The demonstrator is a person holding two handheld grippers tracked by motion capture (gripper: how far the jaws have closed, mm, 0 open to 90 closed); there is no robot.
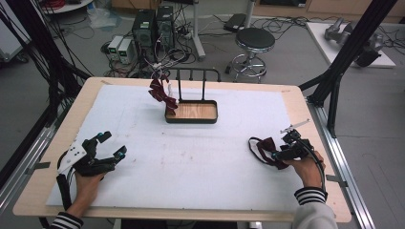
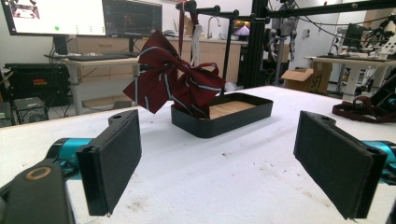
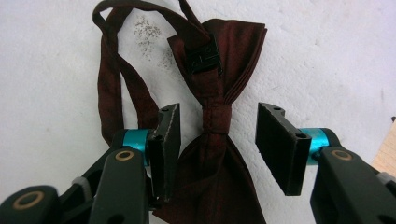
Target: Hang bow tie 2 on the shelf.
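Note:
A plain dark red bow tie (image 3: 215,116) with its strap lies flat on the white mat at the right (image 1: 263,149). My right gripper (image 3: 217,133) points down over it, jaws apart on either side of the centre knot, pads clear of the fabric. Near the mat's left edge my left gripper (image 1: 112,144) rests wide open with nothing between its pads (image 2: 215,163). A striped red bow tie (image 2: 175,84) hangs from a black rack (image 1: 197,75) above a black tray with a wooden floor (image 1: 192,119).
The table's right wooden edge (image 1: 321,143) lies close beside my right hand. White mat (image 1: 191,162) stretches between the two grippers. Behind the table stand computers, cables and a stool (image 1: 254,44). A black frame post (image 1: 356,43) rises at the right.

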